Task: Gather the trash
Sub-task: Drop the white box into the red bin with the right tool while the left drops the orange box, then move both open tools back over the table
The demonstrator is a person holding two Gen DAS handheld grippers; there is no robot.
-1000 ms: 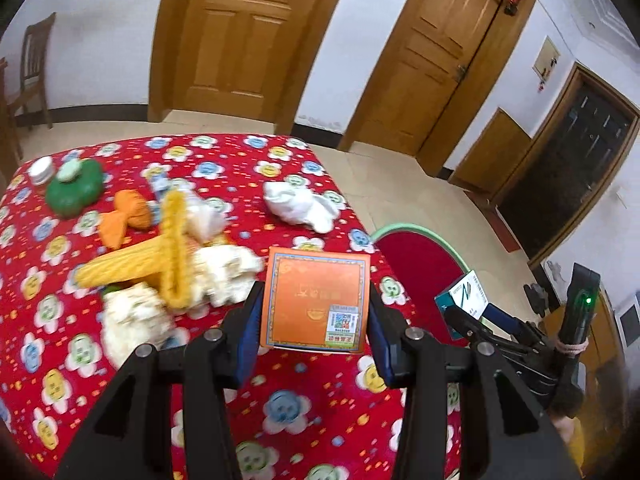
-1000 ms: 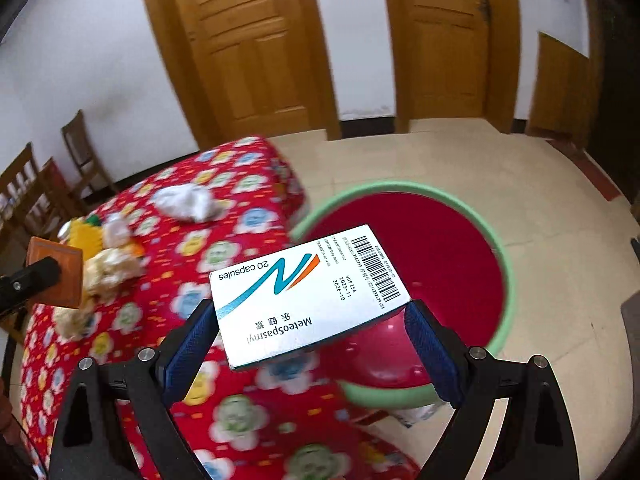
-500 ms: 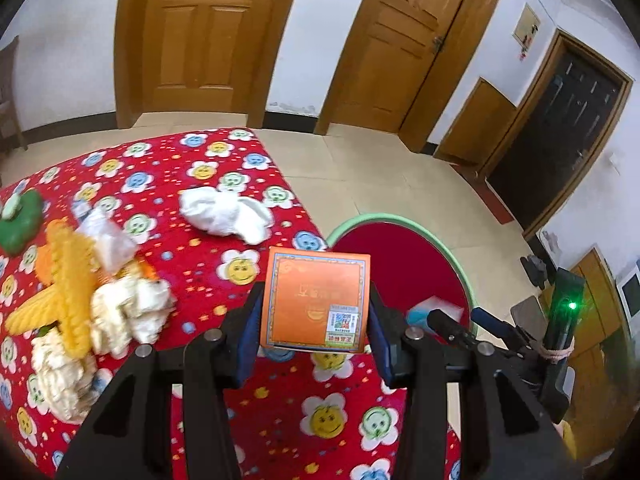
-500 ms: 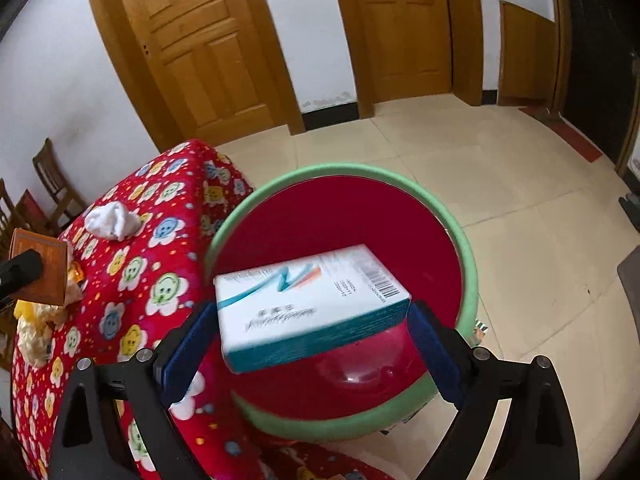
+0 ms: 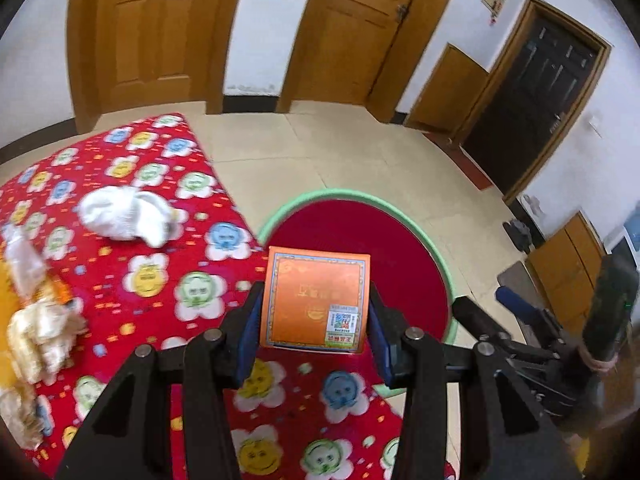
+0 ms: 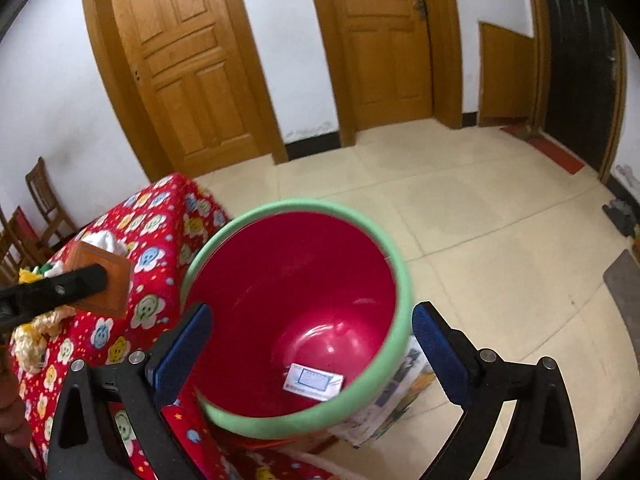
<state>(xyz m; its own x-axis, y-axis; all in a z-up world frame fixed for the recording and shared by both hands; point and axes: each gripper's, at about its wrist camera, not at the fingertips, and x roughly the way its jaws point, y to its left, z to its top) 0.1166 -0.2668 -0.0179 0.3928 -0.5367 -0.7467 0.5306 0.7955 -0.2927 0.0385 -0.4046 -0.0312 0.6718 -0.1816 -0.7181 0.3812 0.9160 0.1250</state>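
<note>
My left gripper (image 5: 314,330) is shut on an orange box (image 5: 316,298) and holds it above the table edge, next to the red bin with a green rim (image 5: 440,264). The orange box also shows at the left of the right wrist view (image 6: 106,284). My right gripper (image 6: 310,346) is open and empty above the bin (image 6: 396,268). A white and teal medicine box (image 6: 314,382) lies on the bin's bottom. A crumpled white tissue (image 5: 124,214) lies on the red flowered tablecloth (image 5: 160,280).
Yellow and cream toy food (image 5: 36,336) lies at the table's left. Printed paper (image 6: 396,404) lies on the tiled floor (image 6: 480,220) under the bin. Wooden doors (image 6: 192,60) stand behind, chairs (image 6: 44,200) at the far left.
My right gripper opened and the medicine box dropped into the bin. My left gripper moved right with the orange box, toward the bin.
</note>
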